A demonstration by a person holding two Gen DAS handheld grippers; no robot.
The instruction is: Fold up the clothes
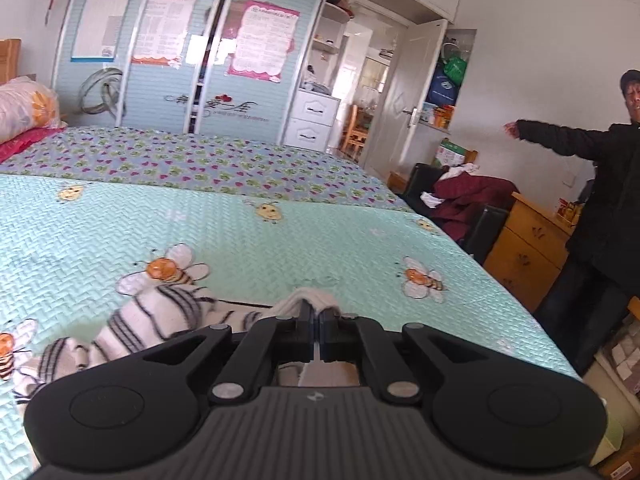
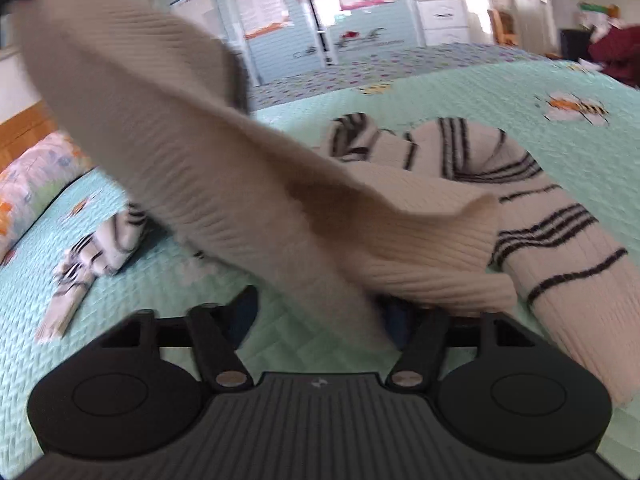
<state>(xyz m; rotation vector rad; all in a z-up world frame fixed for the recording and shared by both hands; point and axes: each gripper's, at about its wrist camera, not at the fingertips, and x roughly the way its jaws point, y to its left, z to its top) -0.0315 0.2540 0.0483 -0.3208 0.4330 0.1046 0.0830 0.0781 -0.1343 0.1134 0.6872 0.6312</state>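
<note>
My left gripper (image 1: 319,312) has its jaws pinched together on a fold of cream knit, the hem of the striped sweater (image 1: 160,316), which bunches up just past my fingertips. From there the rest of the garment trails off to the left and near side, lying rumpled on the mint bedspread (image 1: 280,248) with its bee pattern.

My right gripper (image 2: 320,316) has its jaws spread wide — the fingers stand well apart, and the right one is hidden under cloth. A blurred ribbed panel of the sweater (image 2: 192,152) rises across the gap from low centre up to the far left corner of the right wrist view, clear of the bed; I cannot tell whether it touches either of my fingers. To the right, a white sleeve with black stripes (image 2: 560,248) lies on the bedspread (image 2: 540,148) close beside me, and more striped knit is piled further off in the middle. Another striped piece (image 2: 96,248) lies flat at the near left.

Beyond the mint cover lies a second quilt (image 1: 200,160) with small hearts, then a sliding-door wardrobe (image 1: 180,52) with posters on it. A floral pillow (image 1: 24,108) sits at the far left. On the right, off the bed, a person (image 1: 600,184) in dark clothes stands with one arm stretched out — beside a wooden cabinet (image 1: 524,248).
</note>
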